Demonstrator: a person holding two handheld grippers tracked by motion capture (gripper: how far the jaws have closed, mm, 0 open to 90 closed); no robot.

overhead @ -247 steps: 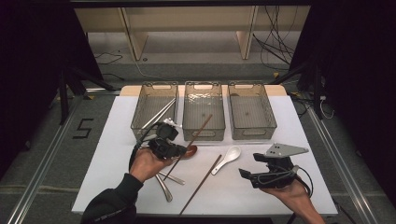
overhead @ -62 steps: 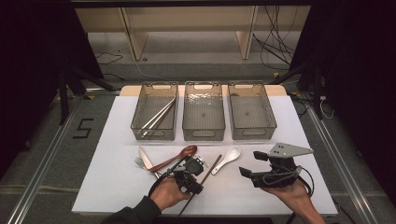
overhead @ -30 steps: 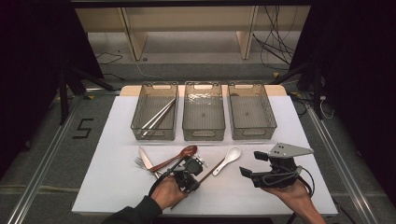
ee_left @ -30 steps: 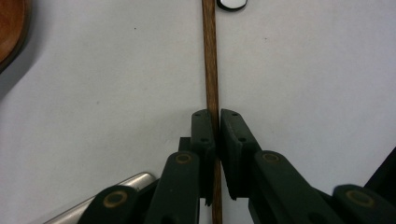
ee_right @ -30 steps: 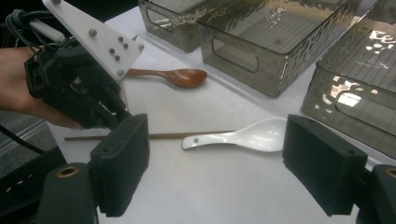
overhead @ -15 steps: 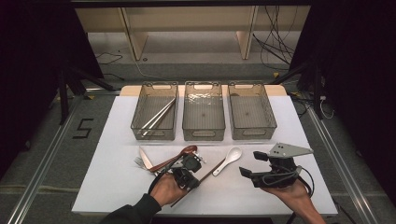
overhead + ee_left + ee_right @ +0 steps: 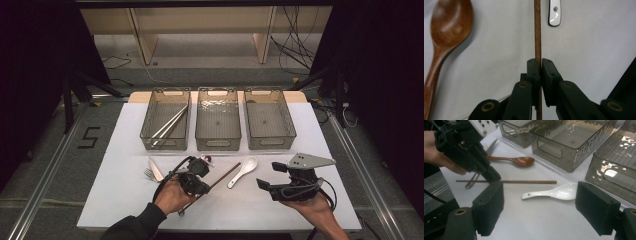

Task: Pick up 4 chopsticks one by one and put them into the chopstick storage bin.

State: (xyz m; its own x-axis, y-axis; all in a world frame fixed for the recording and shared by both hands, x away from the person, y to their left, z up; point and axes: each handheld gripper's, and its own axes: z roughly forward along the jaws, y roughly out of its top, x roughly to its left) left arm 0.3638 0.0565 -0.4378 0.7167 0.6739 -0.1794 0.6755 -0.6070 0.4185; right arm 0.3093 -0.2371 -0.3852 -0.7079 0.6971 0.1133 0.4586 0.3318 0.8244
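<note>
Wooden chopstick (image 7: 537, 32) lies flat on the white tabletop (image 7: 120, 190), clamped between the closed jaws of the left gripper (image 7: 539, 68), near its middle. A wooden spoon (image 7: 441, 37) lies just beside it; a white ceramic spoon (image 7: 554, 192) lies nearby. The right gripper (image 7: 549, 210) hovers wide open, holding nothing, in front of three clear bins (image 7: 217, 145).

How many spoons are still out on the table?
2. A brown wooden spoon lies near the bins, past the left gripper. A white spoon lies between the two grippers. Others may be hidden under the hand.
</note>
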